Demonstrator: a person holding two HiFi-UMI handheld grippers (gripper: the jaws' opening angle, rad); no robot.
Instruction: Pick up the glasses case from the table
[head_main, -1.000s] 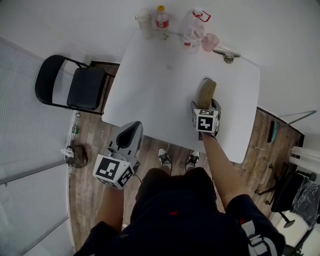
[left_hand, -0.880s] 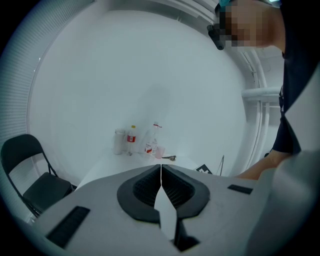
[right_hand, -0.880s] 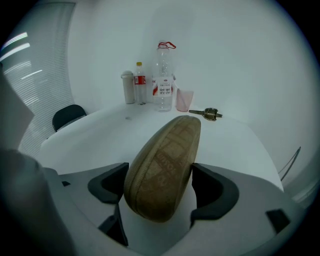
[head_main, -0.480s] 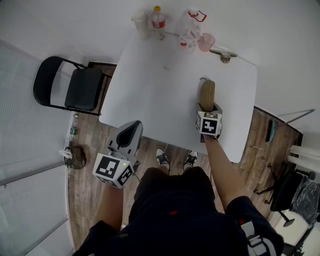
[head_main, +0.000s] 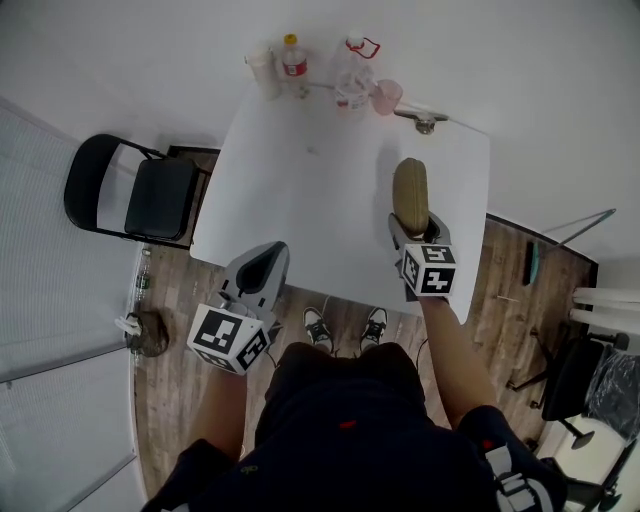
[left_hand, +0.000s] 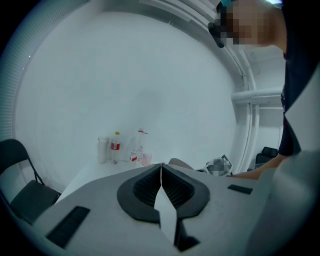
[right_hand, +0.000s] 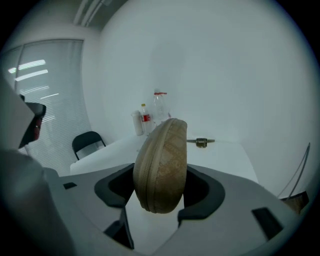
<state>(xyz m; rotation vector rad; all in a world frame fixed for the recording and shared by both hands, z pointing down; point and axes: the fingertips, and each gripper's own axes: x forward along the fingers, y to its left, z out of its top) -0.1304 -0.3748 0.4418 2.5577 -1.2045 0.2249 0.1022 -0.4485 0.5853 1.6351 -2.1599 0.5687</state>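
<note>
The tan woven glasses case (head_main: 411, 195) hangs above the white table (head_main: 310, 200) on its right side, gripped at its near end by my right gripper (head_main: 413, 226). In the right gripper view the case (right_hand: 161, 160) stands on edge between the dark pads, which press on both its sides while the jaws are still closing. Off the table's near left edge my left gripper (head_main: 264, 256) hangs over the floor. Its jaws (left_hand: 161, 172) meet with nothing between them.
At the table's far edge stand a small red-labelled bottle (head_main: 293, 57), a large clear jug (head_main: 352, 66), a pink cup (head_main: 386, 96) and a metal fitting (head_main: 426, 123). A black folding chair (head_main: 150, 195) stands left of the table. My feet (head_main: 345, 326) are under its near edge.
My right gripper closed on the case and lifted it off the table towards me. The left gripper shifted only a little.
</note>
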